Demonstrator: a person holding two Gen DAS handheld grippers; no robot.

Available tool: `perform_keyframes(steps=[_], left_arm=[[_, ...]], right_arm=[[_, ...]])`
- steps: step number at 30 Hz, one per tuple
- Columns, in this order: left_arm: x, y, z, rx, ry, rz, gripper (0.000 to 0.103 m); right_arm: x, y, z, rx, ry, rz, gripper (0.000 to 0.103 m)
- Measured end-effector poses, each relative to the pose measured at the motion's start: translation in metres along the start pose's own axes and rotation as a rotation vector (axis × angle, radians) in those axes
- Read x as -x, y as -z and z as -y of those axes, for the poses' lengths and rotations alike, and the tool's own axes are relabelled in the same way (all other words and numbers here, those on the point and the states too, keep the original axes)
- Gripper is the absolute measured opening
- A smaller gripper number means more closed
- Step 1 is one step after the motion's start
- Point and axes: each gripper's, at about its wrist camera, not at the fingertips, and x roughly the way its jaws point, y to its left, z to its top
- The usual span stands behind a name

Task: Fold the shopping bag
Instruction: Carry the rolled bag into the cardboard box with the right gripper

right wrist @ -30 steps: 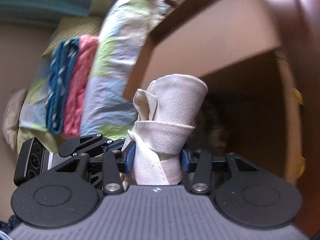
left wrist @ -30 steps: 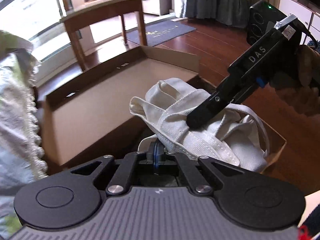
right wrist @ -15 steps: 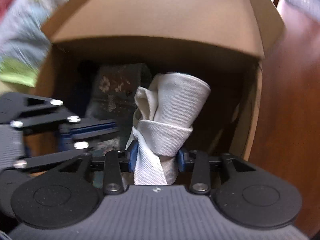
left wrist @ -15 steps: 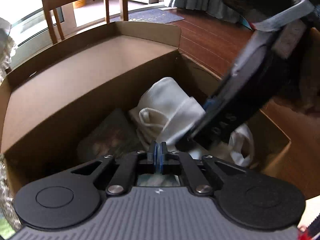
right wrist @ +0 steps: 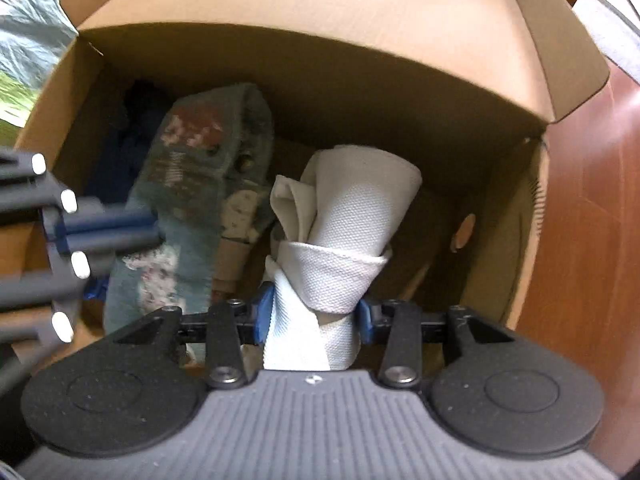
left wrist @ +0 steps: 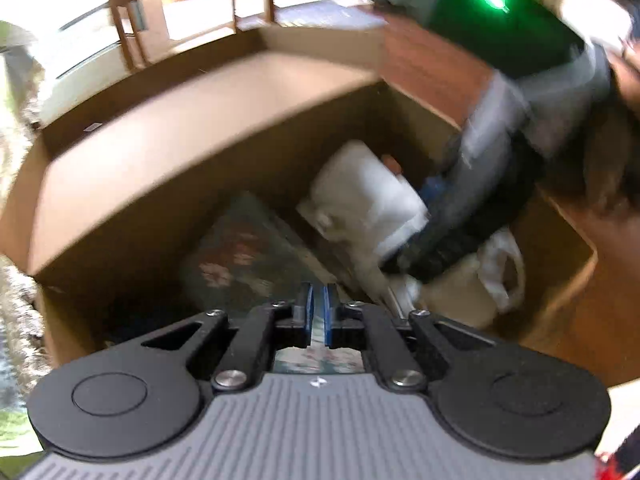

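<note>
A rolled white canvas shopping bag is held upright, and my right gripper is shut on its lower end. It hangs inside an open cardboard box, near the right wall. The left wrist view shows the same bag down in the box, with the right gripper clamped on it from the right. My left gripper hovers over the box with only a thin slit between its pads and nothing in them. In the right wrist view the left gripper is blurred at the left edge.
A folded blue-grey floral fabric lies in the box, left of the roll. Another pale bag sits in the box's right corner. A wooden chair stands beyond the box. Red-brown wooden floor lies to the right and patterned bedding to the left.
My right gripper has carried the rolled bag from above the box edge down into the box. The left gripper has swung over the box and now looks down into it.
</note>
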Motion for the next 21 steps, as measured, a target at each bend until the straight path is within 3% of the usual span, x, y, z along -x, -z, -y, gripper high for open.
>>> perform_keyframes(steps=[4, 8, 10, 12, 15, 21], left_arm=[[-0.017, 0.011, -0.007, 0.045, -0.035, -0.073, 0.003], [-0.011, 0.017, -0.001, 0.014, -0.032, -0.065, 0.003], [-0.008, 0.016, 0.001, 0.014, -0.031, -0.064, 0.003], [-0.010, 0.015, 0.003, 0.006, -0.033, -0.065, 0.004], [-0.008, 0.015, 0.006, -0.008, -0.026, -0.066, 0.009], [-0.004, 0.020, 0.008, -0.024, -0.028, -0.059, 0.010]], right_arm=[[0.003, 0.003, -0.005, 0.010, -0.053, 0.059, 0.038], [0.007, 0.005, -0.004, 0.015, -0.079, 0.071, 0.037], [0.012, 0.004, -0.014, 0.037, -0.034, 0.071, 0.041], [0.019, 0.004, -0.026, 0.060, 0.017, 0.088, 0.054], [0.031, 0.007, -0.044, 0.119, 0.084, 0.142, 0.063], [0.053, 0.019, -0.080, 0.317, 0.267, 0.228, 0.070]])
